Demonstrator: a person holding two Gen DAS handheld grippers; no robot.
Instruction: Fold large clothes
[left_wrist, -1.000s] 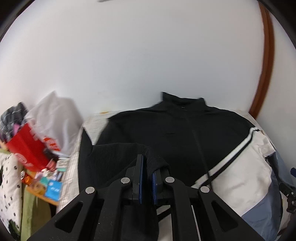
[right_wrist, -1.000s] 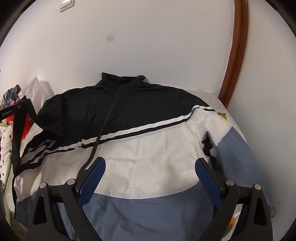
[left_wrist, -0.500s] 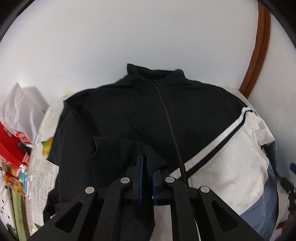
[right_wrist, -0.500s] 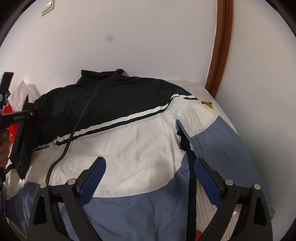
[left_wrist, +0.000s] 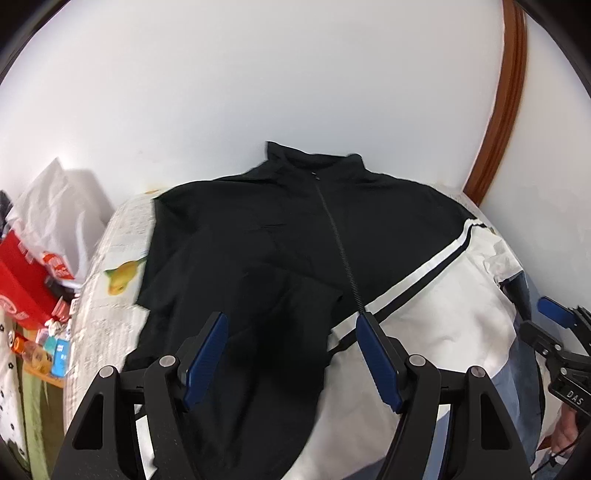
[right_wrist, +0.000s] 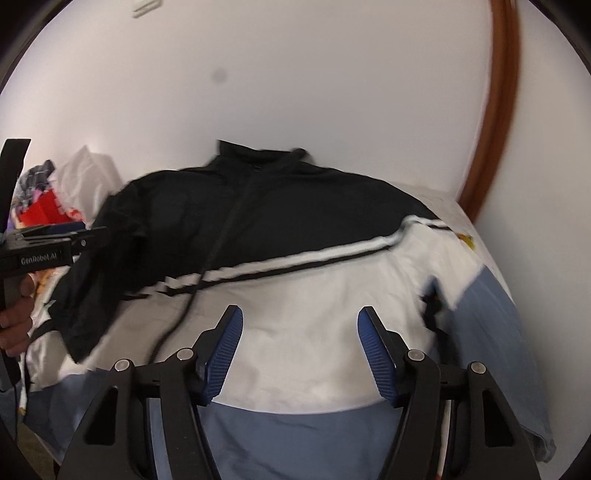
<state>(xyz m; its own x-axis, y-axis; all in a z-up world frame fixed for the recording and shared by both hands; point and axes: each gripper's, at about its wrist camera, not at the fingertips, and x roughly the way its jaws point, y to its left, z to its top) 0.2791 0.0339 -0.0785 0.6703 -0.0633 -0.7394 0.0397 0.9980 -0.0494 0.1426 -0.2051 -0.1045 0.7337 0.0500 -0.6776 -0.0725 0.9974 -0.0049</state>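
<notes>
Left tongs (left_wrist: 291, 332) opening, nothing between pads, hovering just above folded-in black sleeve (left_wrist: 258, 295). Right tongs (right_wrist: 300, 332) closing, still apart, pads gripping nothing, over white middle of jacket (right_wrist: 314, 325). Jacket spread flat on patterned bed (left_wrist: 110, 258) beyond both tongs, zip up, collar (left_wrist: 314, 158) farthest, against white wall. Red bag (left_wrist: 22, 280) and clutter far left of left tongs.

Open air above the flat black, white and blue zip jacket (right_wrist: 325, 295) through mid-frame. Blocked at top by the plain white wall (right_wrist: 295, 92), at upper right by the curved brown wooden trim (right_wrist: 495, 129). Crowded at left edge with white plastic bags and red packaging (left_wrist: 40, 258).
</notes>
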